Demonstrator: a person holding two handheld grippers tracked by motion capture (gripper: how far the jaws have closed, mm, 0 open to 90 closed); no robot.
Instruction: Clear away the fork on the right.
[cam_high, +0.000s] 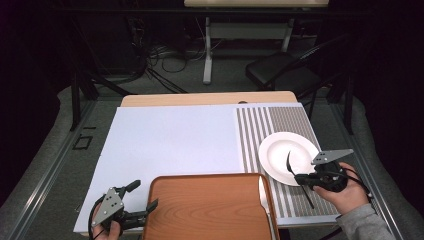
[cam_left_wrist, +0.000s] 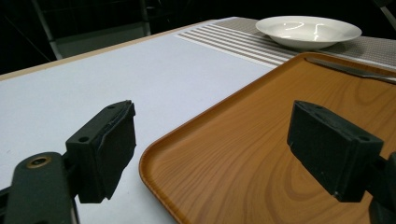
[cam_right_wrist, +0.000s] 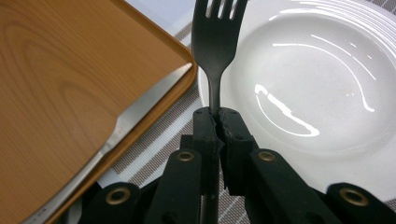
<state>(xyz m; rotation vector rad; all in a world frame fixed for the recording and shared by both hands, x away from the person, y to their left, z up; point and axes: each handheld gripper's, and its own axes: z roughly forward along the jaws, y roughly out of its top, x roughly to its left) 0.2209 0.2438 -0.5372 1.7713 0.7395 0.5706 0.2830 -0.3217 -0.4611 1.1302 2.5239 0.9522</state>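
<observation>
Your right gripper (cam_right_wrist: 218, 122) has its jaws clamped tight on the neck of a dark fork (cam_right_wrist: 215, 42). In the high view that fork (cam_high: 290, 164) hangs over the near-left rim of the white plate (cam_high: 280, 145), tines up toward the far side, handle trailing back toward the near right corner of the tabletop.

Your left gripper (cam_left_wrist: 212, 154) is wide open and holds nothing. It sits at the near left corner of the wooden tray (cam_left_wrist: 261, 154), one jaw over the white board (cam_left_wrist: 84, 79), the other over the tray. In the high view that gripper (cam_high: 131, 210) is just left of the tray (cam_high: 205, 205).

My read: you're placing the fork, probably on the striped mat (cam_high: 255, 130) beside the plate.

- Keep the clamp until the handle end touches down, then lower the tines.
- Steer clear of the plate rim; a knock could slide the plate.
- Lay it parallel to the mat's stripes, in the strip between tray and plate. That gap looks narrow.
- Open slowly so the fork doesn't roll.

Containers:
- Plate: empty, sits on the mat toward the right edge of the tabletop.
- Tray: at the near edge, holds one silver knife (cam_right_wrist: 126, 126) lying along its right rim; rest bare.
</observation>
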